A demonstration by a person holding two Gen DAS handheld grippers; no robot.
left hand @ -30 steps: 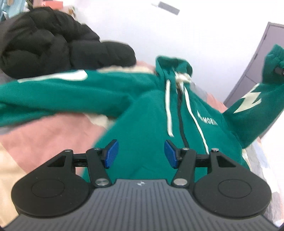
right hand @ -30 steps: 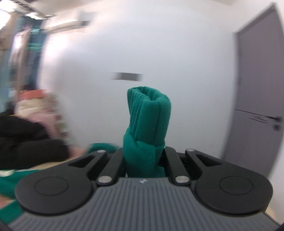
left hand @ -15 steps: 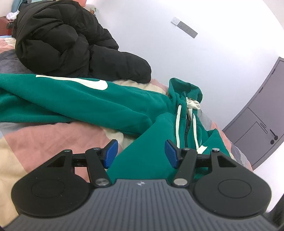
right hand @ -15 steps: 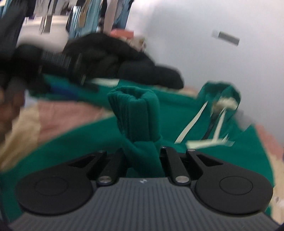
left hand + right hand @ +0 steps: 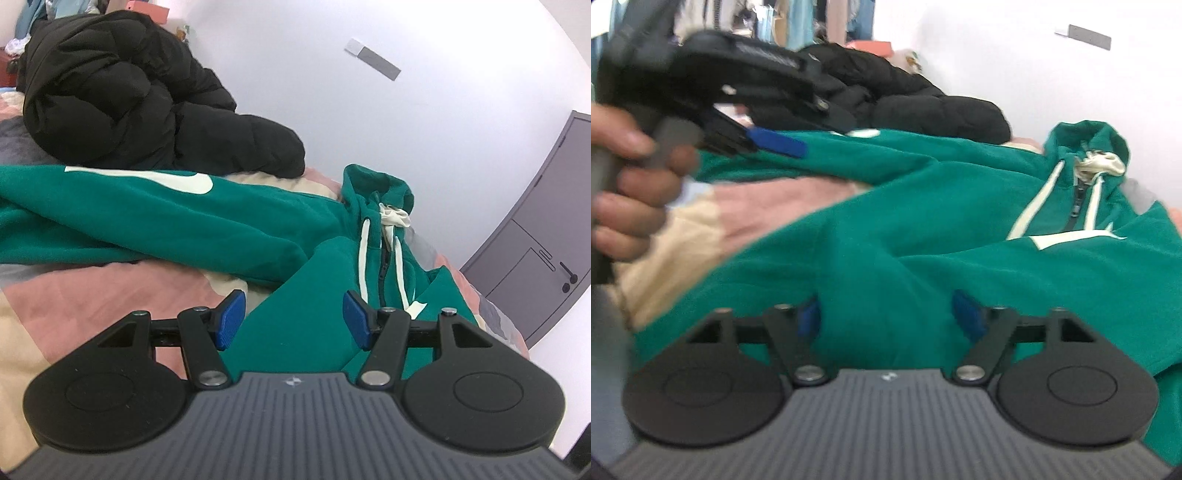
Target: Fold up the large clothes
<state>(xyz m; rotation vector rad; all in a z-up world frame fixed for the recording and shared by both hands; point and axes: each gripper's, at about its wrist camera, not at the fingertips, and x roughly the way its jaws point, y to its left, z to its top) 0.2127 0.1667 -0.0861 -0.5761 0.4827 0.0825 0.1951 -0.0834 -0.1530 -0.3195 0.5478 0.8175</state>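
Hoodie spread zip-up on the bed.
Right gripper jaws just sprang apart, nothing clamped; left gripper jaws released too.

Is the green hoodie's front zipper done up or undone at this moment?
Done up, as far as visible: the green hoodie shows its dark zipper closed below the collar; its lower end is hidden.

The right gripper, jaws just opened, hovers over the green hoodie; black jacket lies far.
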